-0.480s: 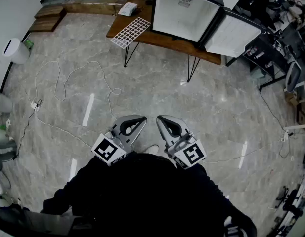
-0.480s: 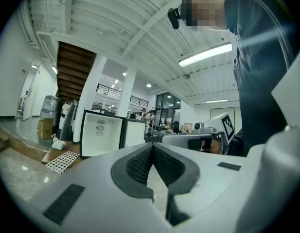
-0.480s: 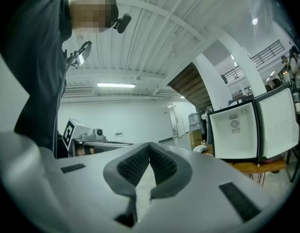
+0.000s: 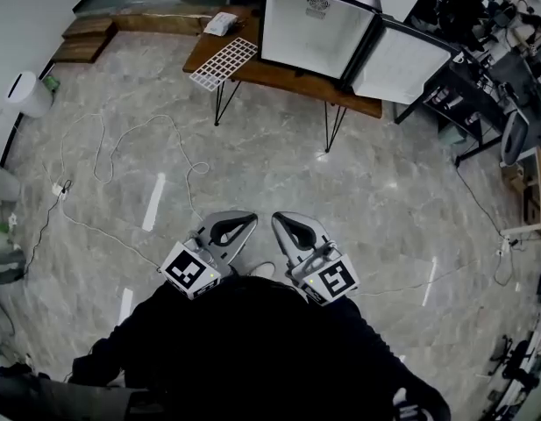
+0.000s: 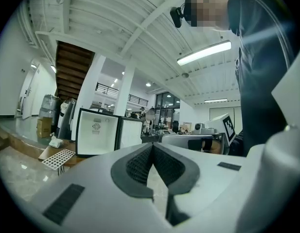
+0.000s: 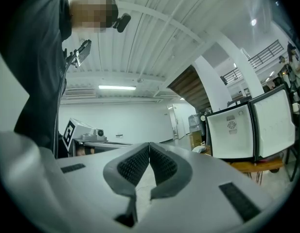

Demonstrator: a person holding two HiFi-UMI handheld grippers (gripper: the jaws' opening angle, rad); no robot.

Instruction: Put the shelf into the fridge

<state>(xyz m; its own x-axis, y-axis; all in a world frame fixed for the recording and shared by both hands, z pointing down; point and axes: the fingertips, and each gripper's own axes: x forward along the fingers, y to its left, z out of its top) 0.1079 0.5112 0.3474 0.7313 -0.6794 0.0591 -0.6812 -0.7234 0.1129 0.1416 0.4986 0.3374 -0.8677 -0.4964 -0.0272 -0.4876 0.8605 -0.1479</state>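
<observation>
left gripper (image 4: 241, 224), right gripper (image 4: 288, 224): held shut, empty, level, as nothing is within reach | shelf (image 4: 222, 63): laid on counter (image 4: 279, 74) beside opened fridge (image 4: 309, 33), ready for pickup

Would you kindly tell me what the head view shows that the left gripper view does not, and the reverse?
Only the head view shows the loose cable trailing below. Only the left gripper view shows the wooden staircase and the ceiling strip light. Both show the open fridge on the table, the white grid shelf lying beside it, and the shut left gripper.
</observation>
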